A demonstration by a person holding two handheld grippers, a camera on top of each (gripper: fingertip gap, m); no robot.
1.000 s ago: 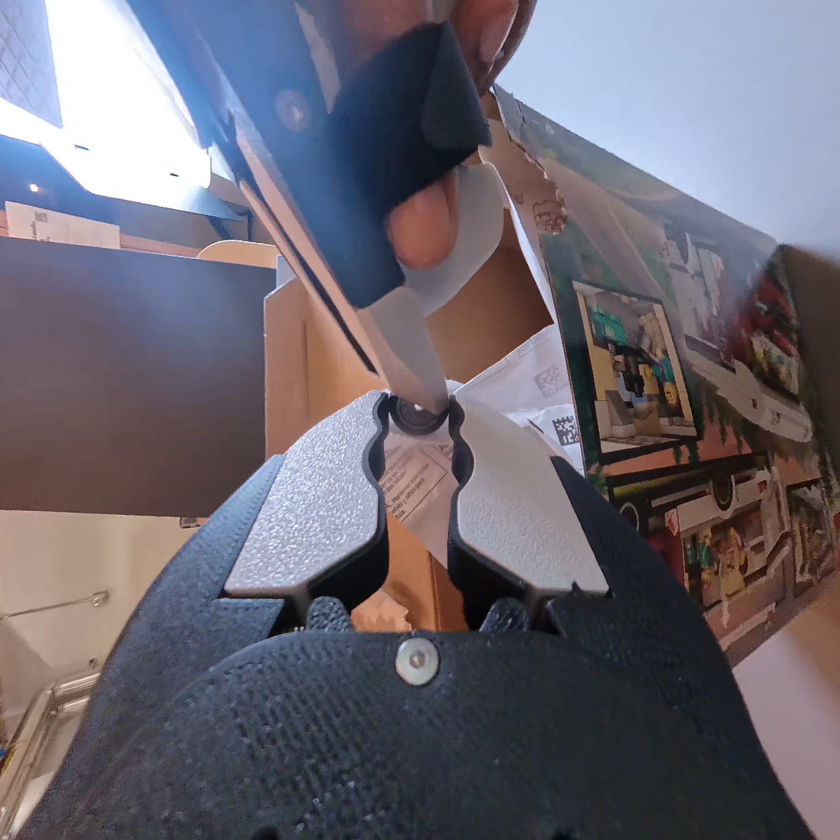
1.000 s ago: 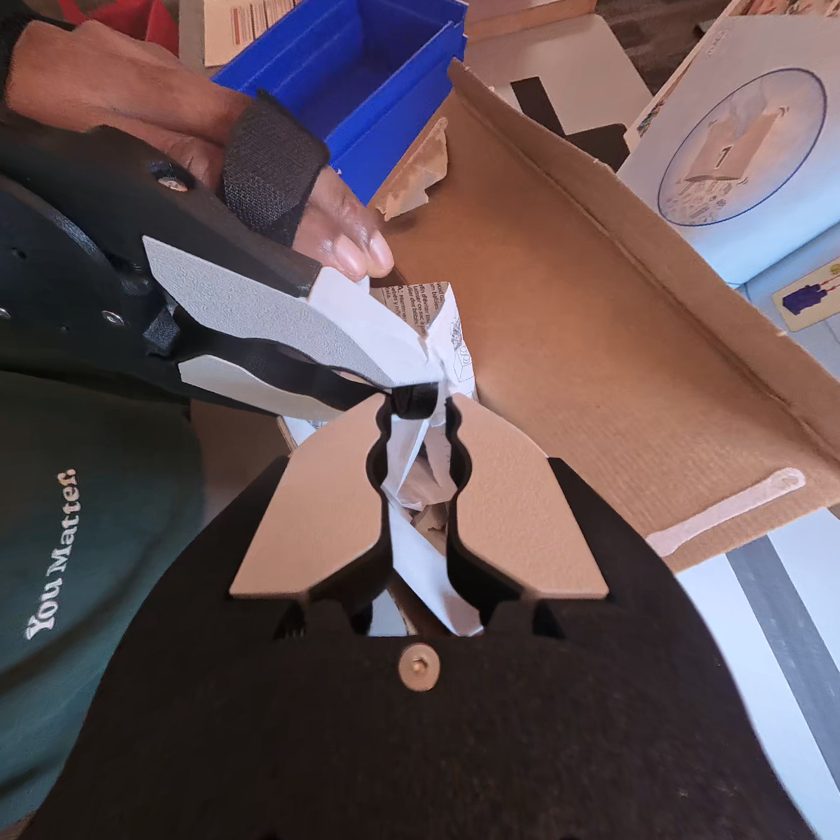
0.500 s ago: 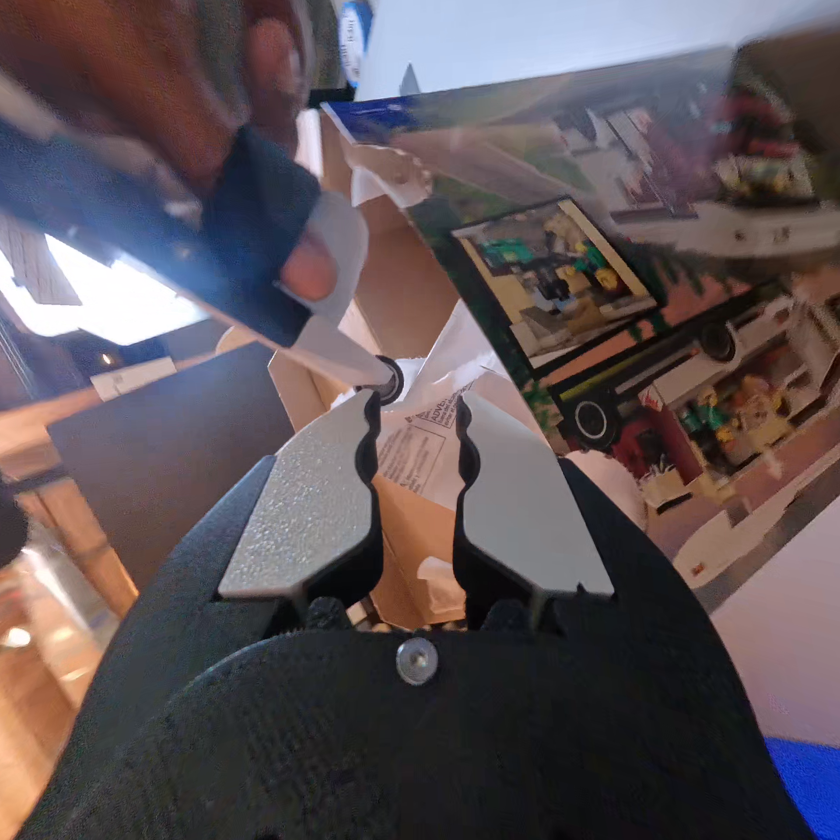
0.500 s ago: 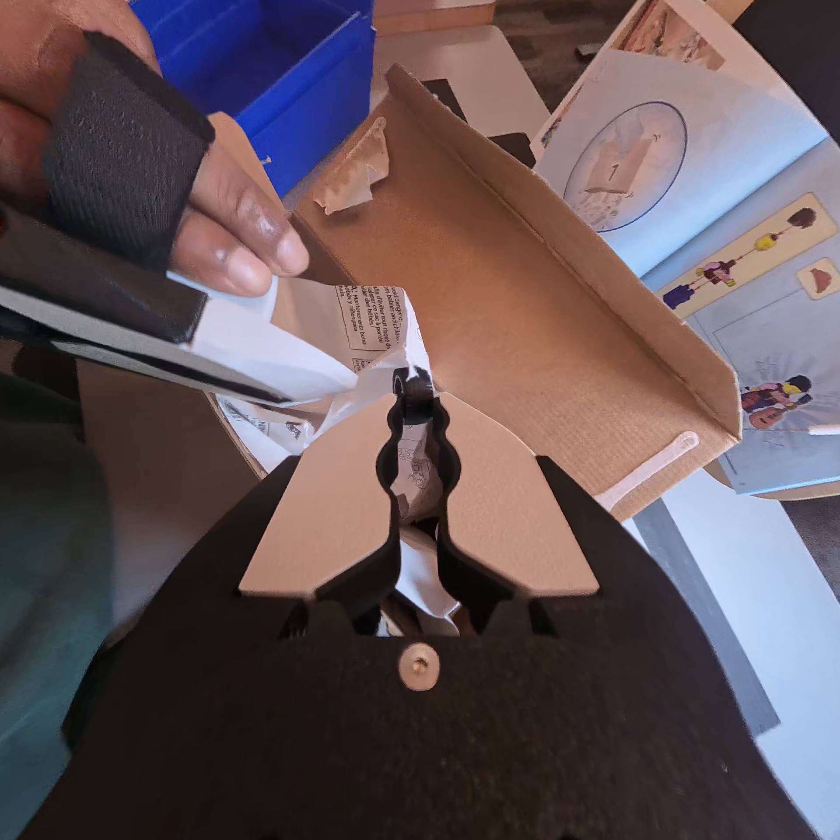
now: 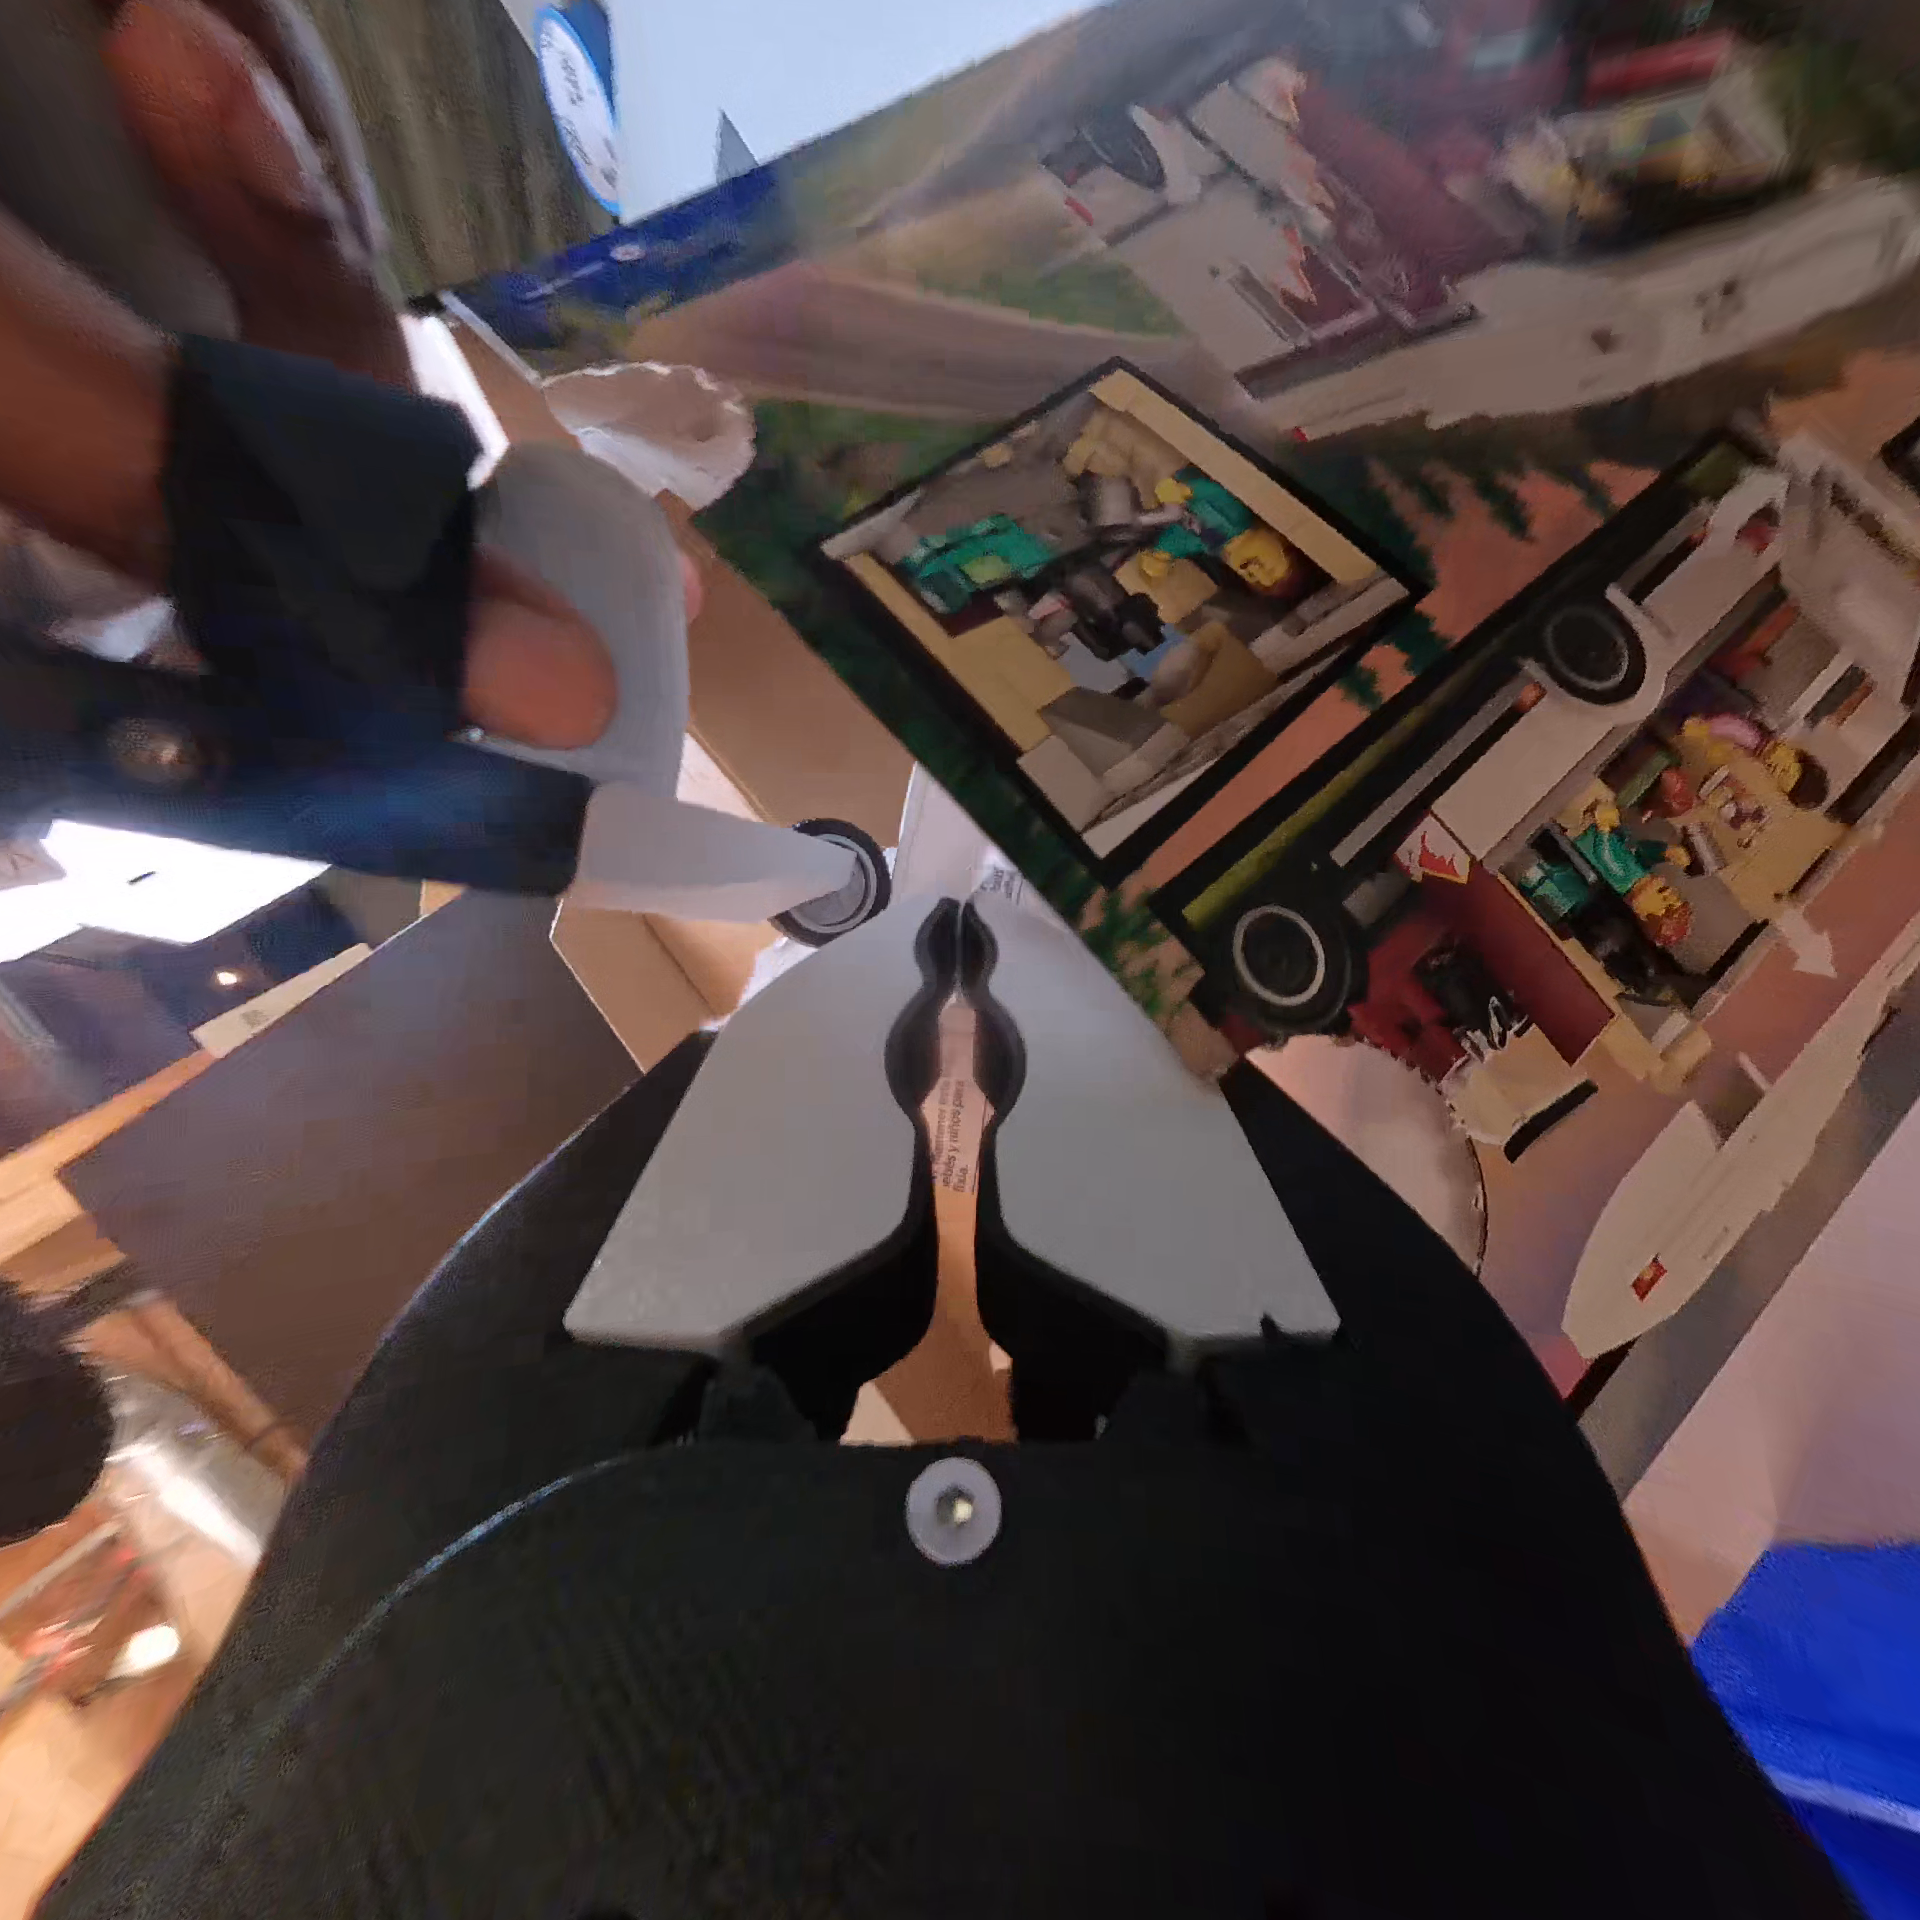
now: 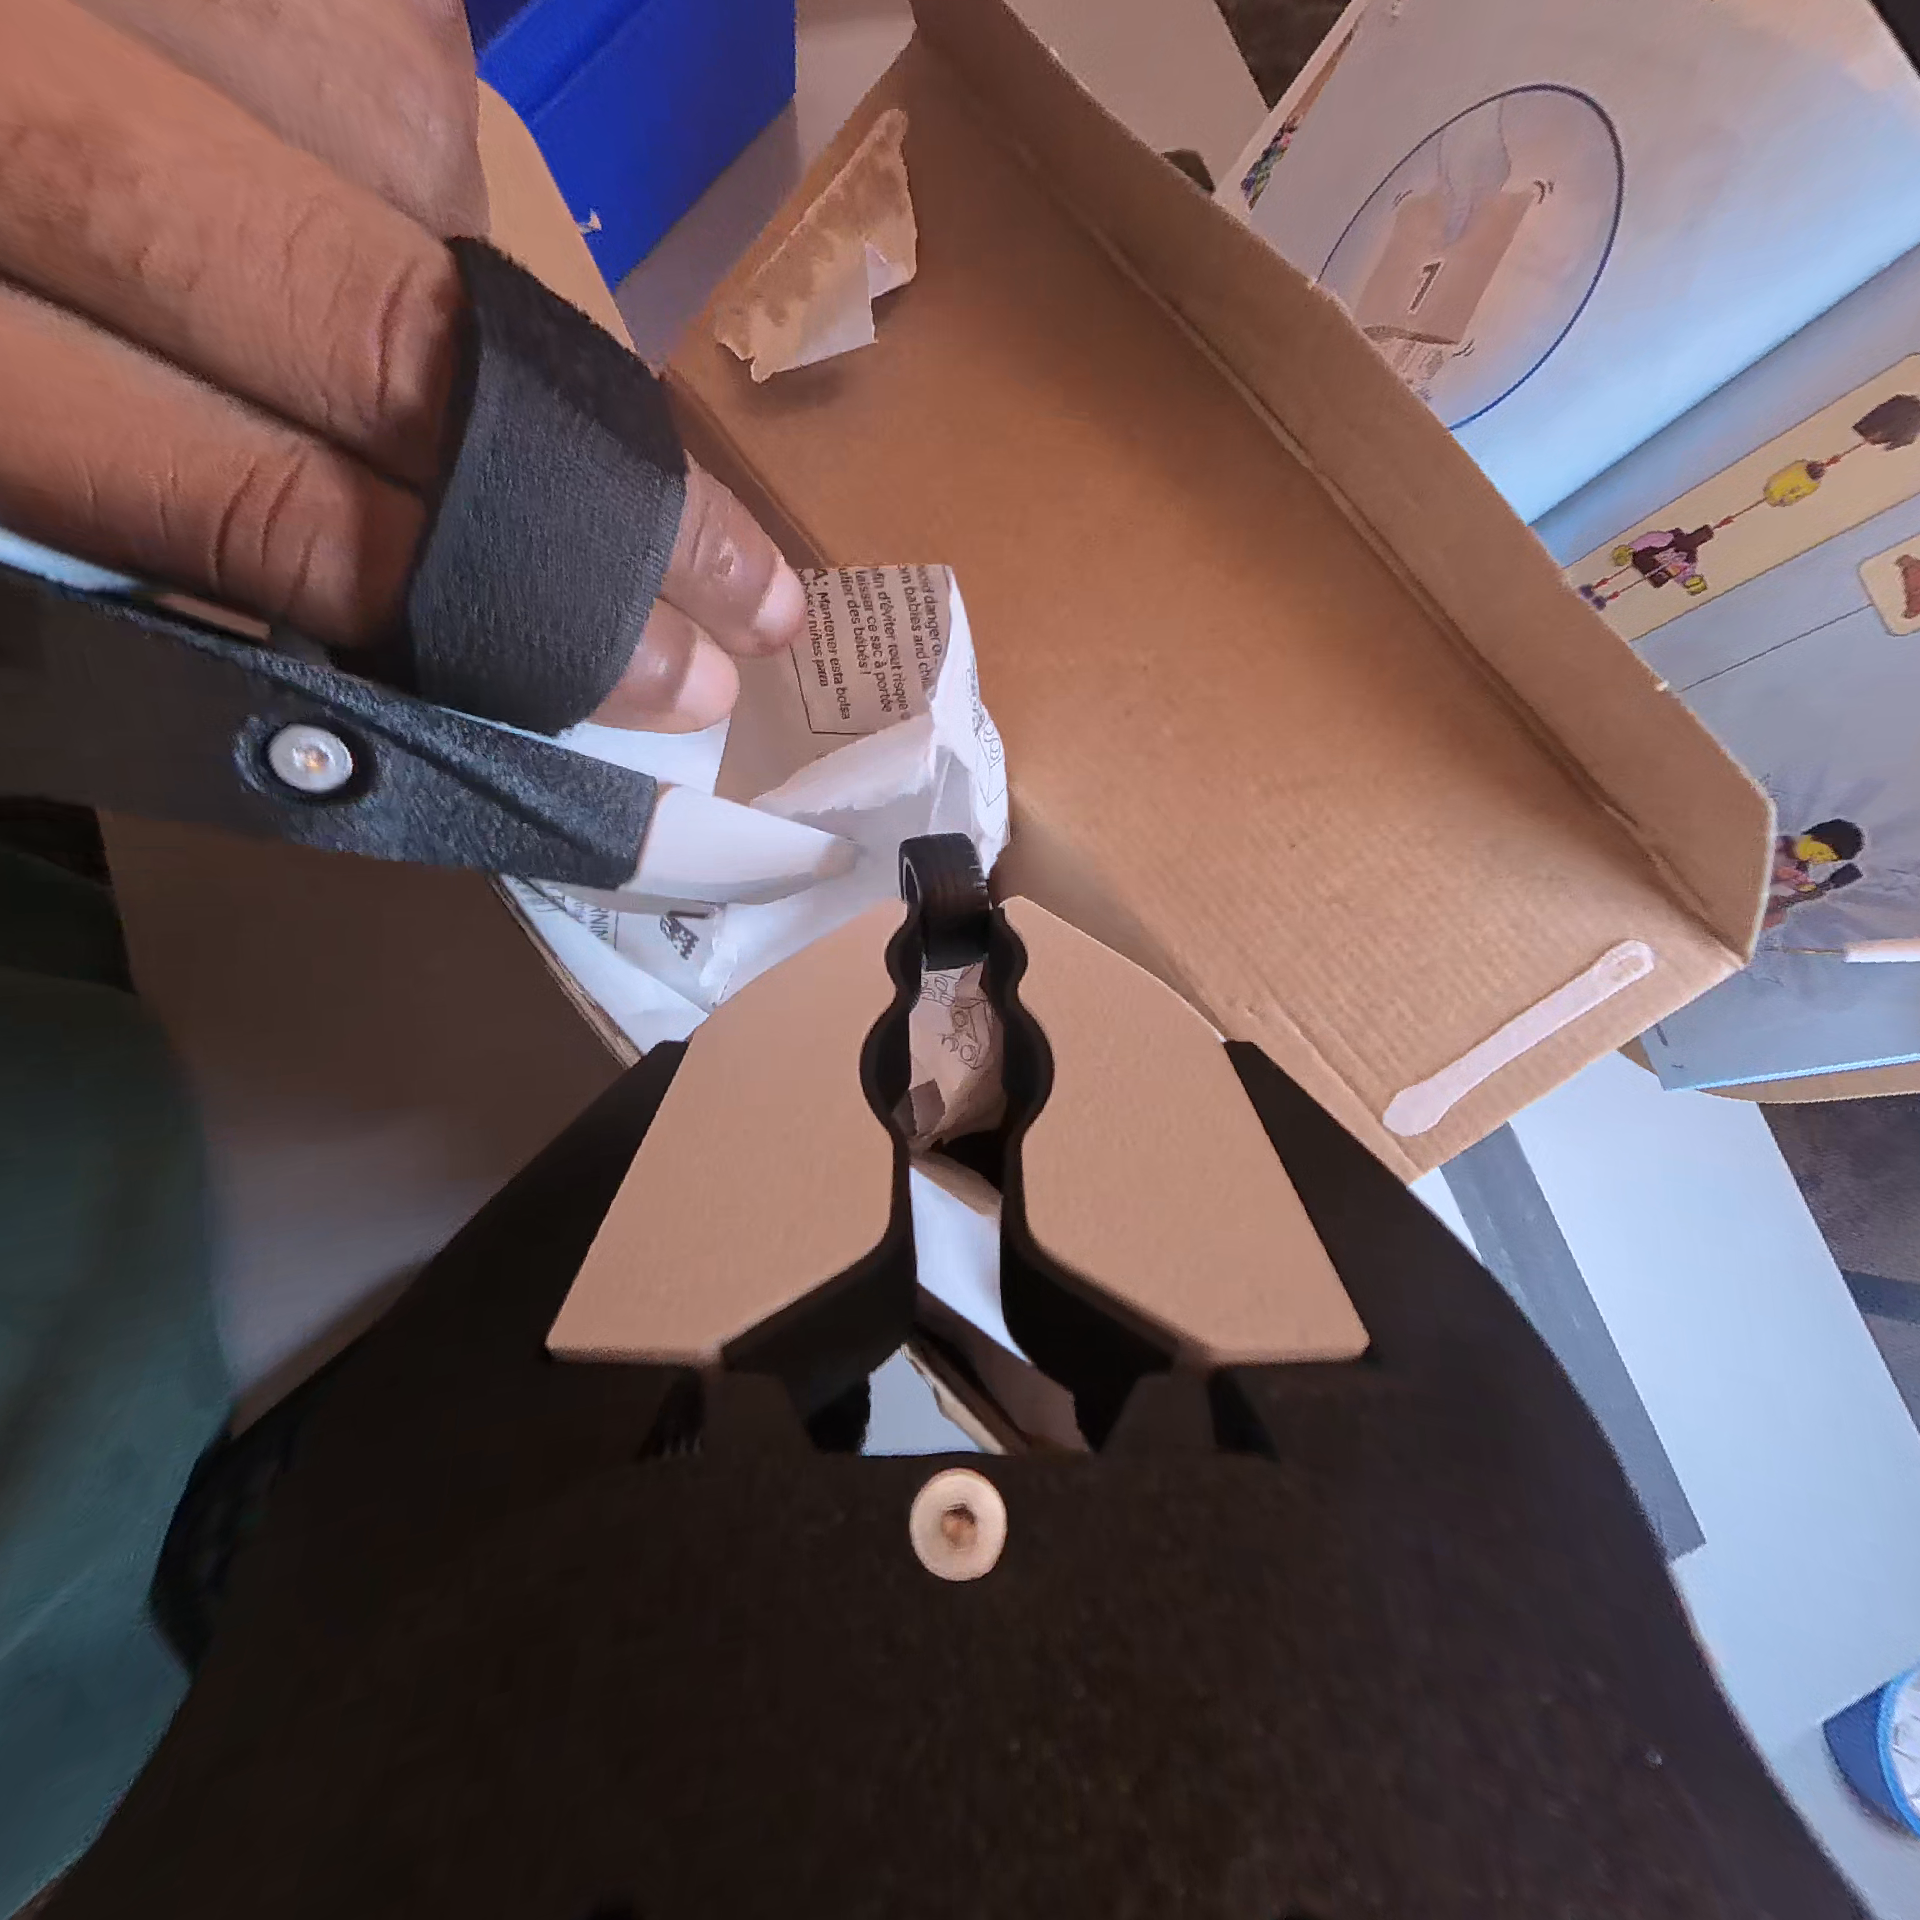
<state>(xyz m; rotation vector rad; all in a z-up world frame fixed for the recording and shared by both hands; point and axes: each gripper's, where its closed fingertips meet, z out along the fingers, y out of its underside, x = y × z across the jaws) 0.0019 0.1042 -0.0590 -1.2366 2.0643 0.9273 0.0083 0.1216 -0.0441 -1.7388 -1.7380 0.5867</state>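
Observation:
My right gripper [image 6: 951, 920] is shut on a small black toy wheel [image 6: 940, 894], its pads pressing on the tyre's sides, just above a torn white paper bag [image 6: 883, 790]. The bag lies inside an open cardboard box [image 6: 1299, 727]. In the left wrist view the same wheel [image 5: 831, 883] shows at the tip of the right gripper [image 5: 748, 857]. My left gripper [image 5: 958, 923] is shut, with the bag's thin printed edge [image 5: 997, 883] pinched at its fingertips. In the right wrist view its fingers [image 6: 748, 857] lie on the bag's torn edge, just left of the wheel.
The box's outside carries toy pictures [image 5: 1143, 623]. A blue bin [image 6: 644, 125] stands beyond the box and also shows in the left wrist view [image 5: 1818, 1714]. An open instruction booklet [image 6: 1662, 260] lies to the right. A torn tape scrap [image 6: 831, 270] sticks to the box wall. A person's hand [image 6: 260, 364] holds the left gripper. Only a small space, under 4 cm, lies between the two pairs of fingers.
My left gripper's jaws were open around the bag's top and have closed on its edge. My right gripper closed on the wheel and keeps it. The left view swung towards the box's printed side.

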